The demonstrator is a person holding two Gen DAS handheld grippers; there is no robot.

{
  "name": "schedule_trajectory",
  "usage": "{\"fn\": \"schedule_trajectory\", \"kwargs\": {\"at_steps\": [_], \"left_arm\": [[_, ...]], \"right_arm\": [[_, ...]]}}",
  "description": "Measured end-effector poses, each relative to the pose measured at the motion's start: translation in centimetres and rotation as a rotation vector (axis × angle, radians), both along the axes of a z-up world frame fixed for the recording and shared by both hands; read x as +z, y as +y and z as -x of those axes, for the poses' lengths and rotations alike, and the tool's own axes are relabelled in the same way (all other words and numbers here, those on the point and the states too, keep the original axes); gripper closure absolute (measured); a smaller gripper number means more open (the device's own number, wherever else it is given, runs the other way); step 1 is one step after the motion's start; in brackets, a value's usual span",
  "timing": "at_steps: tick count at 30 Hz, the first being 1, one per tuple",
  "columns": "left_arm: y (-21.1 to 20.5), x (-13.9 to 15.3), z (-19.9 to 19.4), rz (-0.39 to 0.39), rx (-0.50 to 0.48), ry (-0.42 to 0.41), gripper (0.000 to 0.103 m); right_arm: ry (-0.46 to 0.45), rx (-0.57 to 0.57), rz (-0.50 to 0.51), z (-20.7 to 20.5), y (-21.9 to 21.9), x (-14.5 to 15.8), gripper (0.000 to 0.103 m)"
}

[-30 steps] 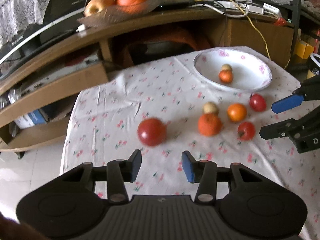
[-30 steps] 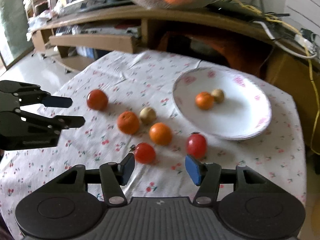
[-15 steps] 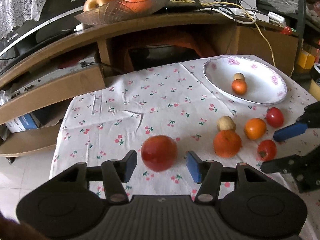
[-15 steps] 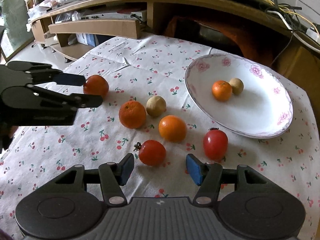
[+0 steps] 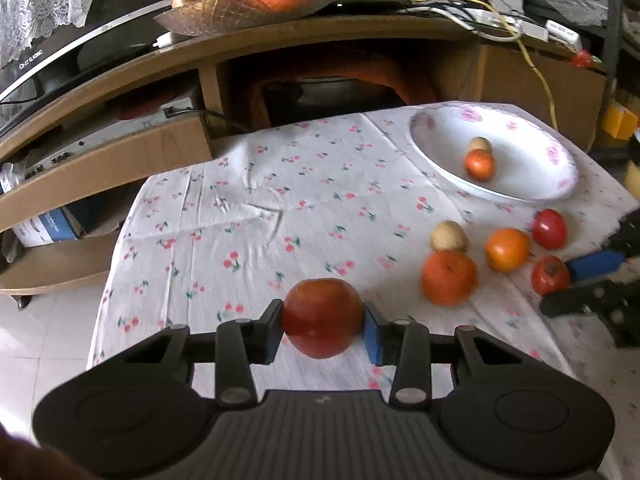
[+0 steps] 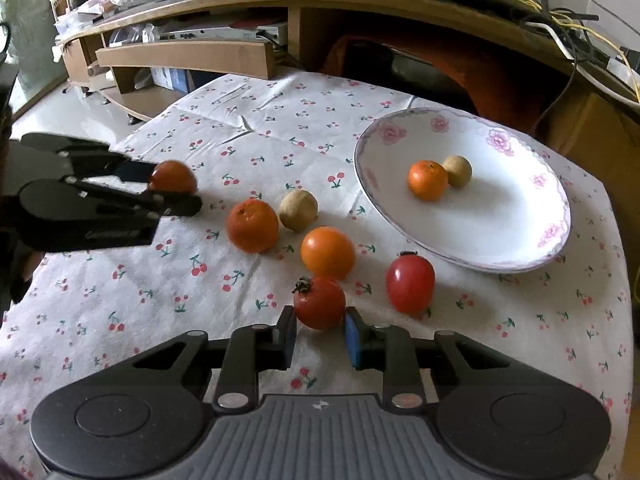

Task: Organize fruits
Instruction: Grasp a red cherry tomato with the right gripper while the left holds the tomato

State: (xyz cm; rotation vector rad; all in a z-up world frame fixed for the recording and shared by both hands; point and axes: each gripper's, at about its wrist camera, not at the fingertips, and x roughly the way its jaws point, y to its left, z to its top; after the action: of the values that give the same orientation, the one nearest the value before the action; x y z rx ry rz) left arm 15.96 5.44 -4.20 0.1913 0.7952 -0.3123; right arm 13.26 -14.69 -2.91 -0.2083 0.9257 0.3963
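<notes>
My left gripper (image 5: 323, 326) is shut on a large red tomato (image 5: 322, 317), its pads touching both sides; it also shows in the right wrist view (image 6: 173, 176). My right gripper (image 6: 320, 334) has closed around a small red tomato (image 6: 320, 302) with a stem; its pads sit at the fruit's sides. Loose on the cloth lie an orange (image 6: 252, 226), a brown fruit (image 6: 298, 211), a second orange (image 6: 328, 253) and another red tomato (image 6: 410, 284). The white flowered bowl (image 6: 520, 236) holds a small orange (image 6: 427, 180) and a brown fruit (image 6: 458, 171).
The table wears a white cherry-print cloth (image 5: 280, 208). Behind it stands a wooden TV unit (image 5: 280, 40) with a glass dish of fruit (image 5: 248, 0) and cables (image 5: 480, 20). The floor lies off the table's left edge (image 5: 48, 320).
My left gripper has advanced and closed on the large tomato. My right gripper has moved forward and narrowed around the small stemmed tomato.
</notes>
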Motion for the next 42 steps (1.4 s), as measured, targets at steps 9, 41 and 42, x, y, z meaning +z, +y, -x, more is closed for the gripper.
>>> {"fn": "schedule_trajectory", "kwargs": {"at_steps": [9, 41, 42], "left_arm": [[-3.3, 1.1, 6.9, 0.021, -0.166, 0.067, 0.058], [-4.6, 0.0, 8.2, 0.002, -0.218, 0.051, 0.053], [-4.6, 0.1, 8.1, 0.017, -0.218, 0.066, 0.057]], "right_arm": [[0.001, 0.016, 0.069, 3.8, -1.6, 0.2, 0.078], [-0.006, 0.073, 0.047, 4.6, -1.4, -0.5, 0.072], [-0.003, 0.065, 0.053, 4.5, -1.4, -0.5, 0.074]]}}
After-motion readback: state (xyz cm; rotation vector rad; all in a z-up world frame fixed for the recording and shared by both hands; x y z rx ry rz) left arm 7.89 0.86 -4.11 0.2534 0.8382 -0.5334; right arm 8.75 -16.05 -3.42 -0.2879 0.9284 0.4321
